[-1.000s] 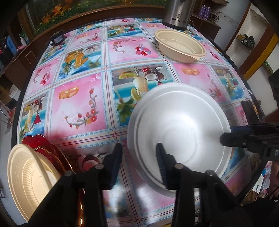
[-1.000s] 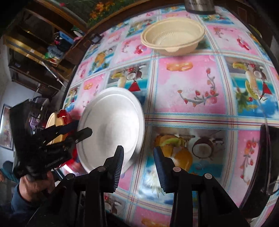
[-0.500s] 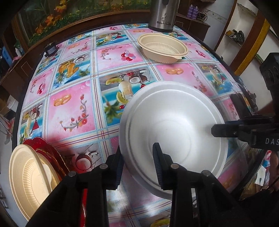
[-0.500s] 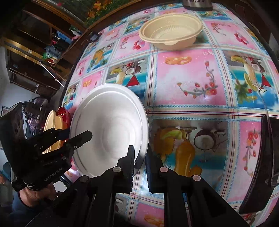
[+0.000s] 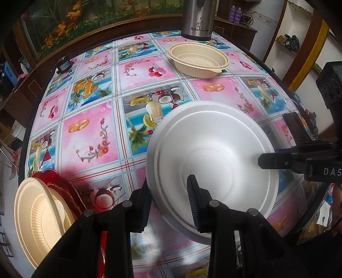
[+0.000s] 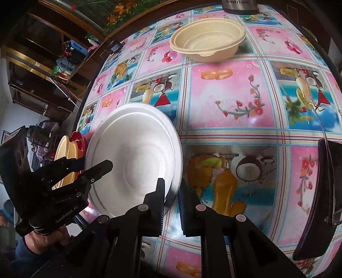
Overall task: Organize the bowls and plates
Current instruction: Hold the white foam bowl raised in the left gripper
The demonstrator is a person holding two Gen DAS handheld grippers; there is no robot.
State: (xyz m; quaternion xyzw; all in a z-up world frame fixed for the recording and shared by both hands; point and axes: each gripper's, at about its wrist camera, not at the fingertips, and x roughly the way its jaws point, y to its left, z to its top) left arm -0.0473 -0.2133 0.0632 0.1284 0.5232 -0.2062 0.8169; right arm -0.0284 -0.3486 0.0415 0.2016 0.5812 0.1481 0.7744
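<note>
Two-handed grip on a white plate [image 5: 213,158] over a table [image 5: 89,136] covered in a fruit-print cloth. The left gripper [image 5: 168,198] is clamped on the plate's near-left rim, one finger under the rim and one inside the dish; the right gripper [image 6: 172,198] is pinched tight on the opposite rim, its jaws having just closed there, and appears in the left view as a dark bar crossing the plate's right edge. Opposed holds of this kind probably steady a light, wide, flexible dish so that it neither tips nor bends while carried. The plate looks tilted, with its near edge seemingly clear of the cloth; whether the far edge is touching cannot be told. At the table's left edge, just beside the left gripper, leans a stack: a cream plate [image 5: 38,220] in front of a red plate [image 5: 57,181], the likely destination for the white plate. A cream bowl [image 5: 198,59] stands well apart at the far side, before a steel flask [image 5: 197,19], and is not yet sorted.
</note>
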